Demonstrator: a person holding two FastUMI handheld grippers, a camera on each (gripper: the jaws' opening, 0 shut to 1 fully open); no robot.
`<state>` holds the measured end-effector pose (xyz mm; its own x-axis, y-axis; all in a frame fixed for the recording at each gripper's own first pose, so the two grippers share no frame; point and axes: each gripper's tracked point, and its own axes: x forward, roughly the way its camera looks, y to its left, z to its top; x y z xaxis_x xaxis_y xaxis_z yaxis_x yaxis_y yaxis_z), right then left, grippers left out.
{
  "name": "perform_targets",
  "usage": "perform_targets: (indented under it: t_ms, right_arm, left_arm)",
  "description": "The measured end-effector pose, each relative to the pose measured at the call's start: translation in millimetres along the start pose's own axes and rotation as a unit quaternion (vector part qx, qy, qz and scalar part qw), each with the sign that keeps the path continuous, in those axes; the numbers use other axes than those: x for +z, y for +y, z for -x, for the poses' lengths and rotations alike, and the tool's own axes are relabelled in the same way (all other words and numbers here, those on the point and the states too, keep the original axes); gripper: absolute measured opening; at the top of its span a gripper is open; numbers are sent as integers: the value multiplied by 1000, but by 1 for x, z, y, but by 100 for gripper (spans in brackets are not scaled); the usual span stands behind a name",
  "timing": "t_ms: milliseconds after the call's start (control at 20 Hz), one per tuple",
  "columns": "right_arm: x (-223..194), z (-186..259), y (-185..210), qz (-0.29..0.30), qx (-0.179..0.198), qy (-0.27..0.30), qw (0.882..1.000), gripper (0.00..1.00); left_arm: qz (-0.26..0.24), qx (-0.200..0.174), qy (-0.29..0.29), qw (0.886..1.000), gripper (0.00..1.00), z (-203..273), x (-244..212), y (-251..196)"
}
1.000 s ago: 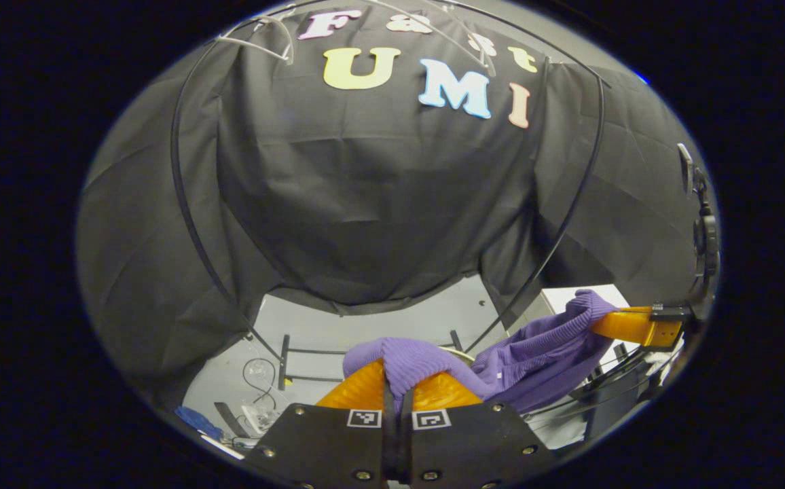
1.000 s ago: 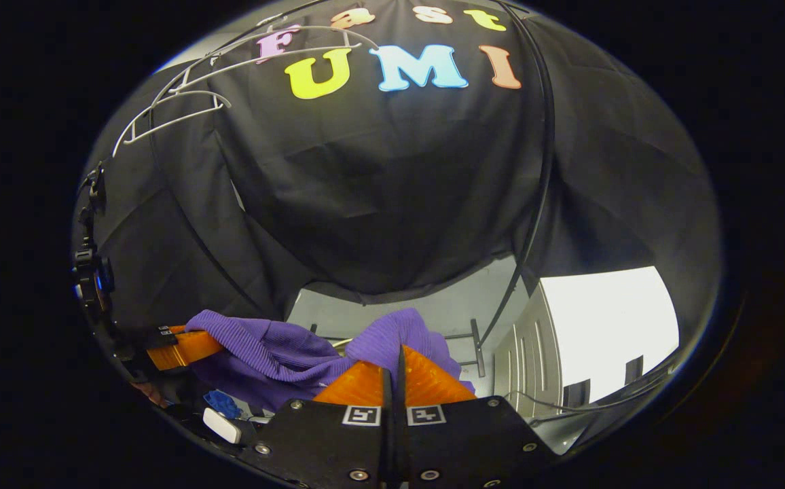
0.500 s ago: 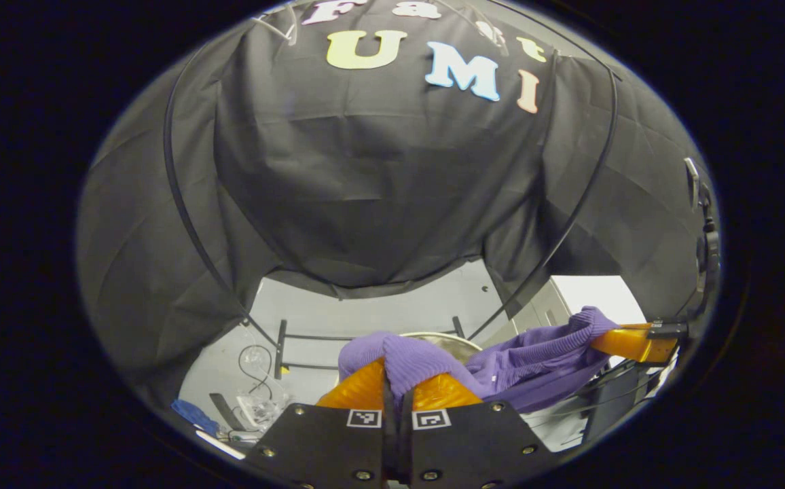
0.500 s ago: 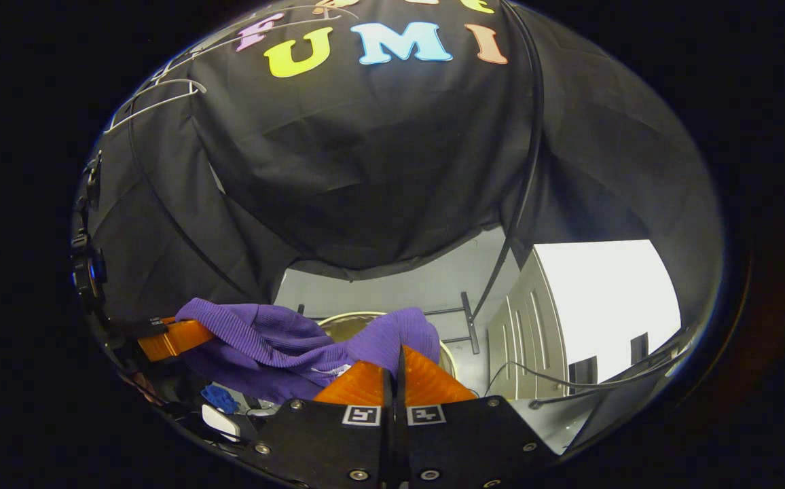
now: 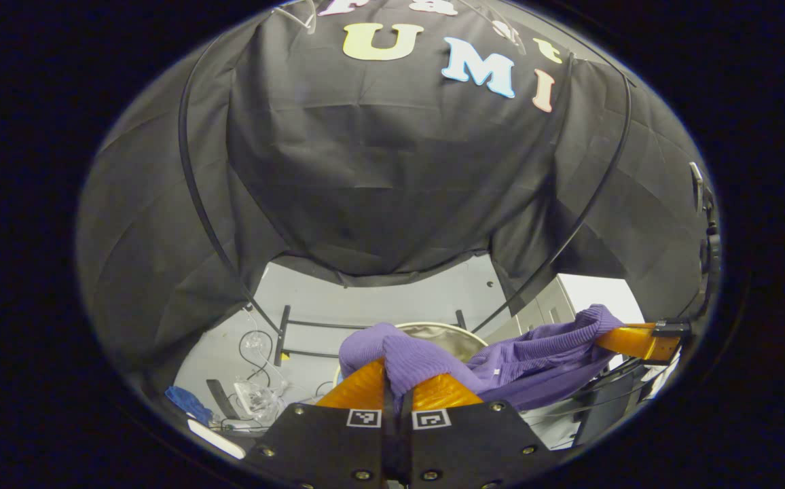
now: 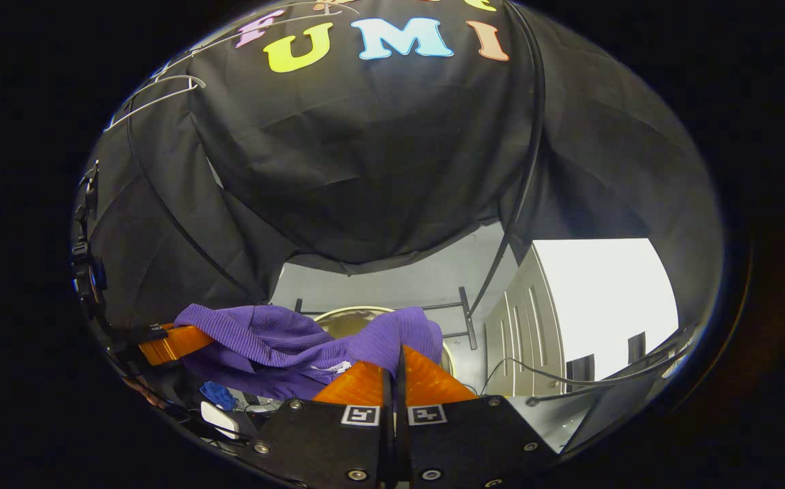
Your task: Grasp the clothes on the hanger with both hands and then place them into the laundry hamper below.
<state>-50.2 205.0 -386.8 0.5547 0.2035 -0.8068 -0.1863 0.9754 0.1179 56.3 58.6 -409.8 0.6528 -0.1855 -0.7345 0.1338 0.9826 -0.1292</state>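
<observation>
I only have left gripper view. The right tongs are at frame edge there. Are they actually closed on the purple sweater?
Observer: Yes. In right gripper view the right tongs are closed, with the purple sweater bunched over the tips.
Operator: Hanger clear?
Observer: The white wire hanger is bare, high up and left of the sweater.
Operator: Hamper?
Observer: The hamper rim shows just behind the sweater, between the left tongs and the right.
</observation>
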Motion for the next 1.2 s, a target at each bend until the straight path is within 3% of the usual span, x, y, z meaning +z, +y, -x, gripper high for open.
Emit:
perform_targets:
  t_ms: [150,300,350,400,550,600,650,800,900,1000,1200]
  right_arm:
    - [-2,2,2,-4,-2,6,1000,3]
    - [-8,4,5,-21,11,23,999,10]
    - [-6,6,8,-31,23,20,999,13]
    - [-2,11,12,-38,32,15,999,27]
    - [9,22,12,-37,26,-8,999,79]
    - [14,26,10,-35,20,-20,999,96]
    - [19,32,8,-33,17,-32,999,96]
    - [53,61,4,-28,7,-92,995,95]
    - [82,84,-4,-20,-6,-149,989,95]
    - [112,110,-15,-13,-23,-204,979,95]
    - [169,161,-25,-3,-44,-309,950,95]
  left_arm:
    - [4,8,-3,1000,2,4,-4,3]
    - [-2,29,-8,1000,14,12,1,14]
    - [3,22,-13,1000,30,16,1,11]
    - [5,20,-20,1000,46,21,5,10]
    - [-4,37,-36,999,95,37,16,21]
    - [-9,43,-45,998,99,45,22,24]
    - [-15,46,-57,997,95,54,31,25]
    - [-38,63,-128,989,99,97,77,30]
    - [-56,66,-176,981,95,129,109,25]
    - [-68,63,-226,970,100,159,140,16]
    - [-74,59,-304,948,99,213,199,1]
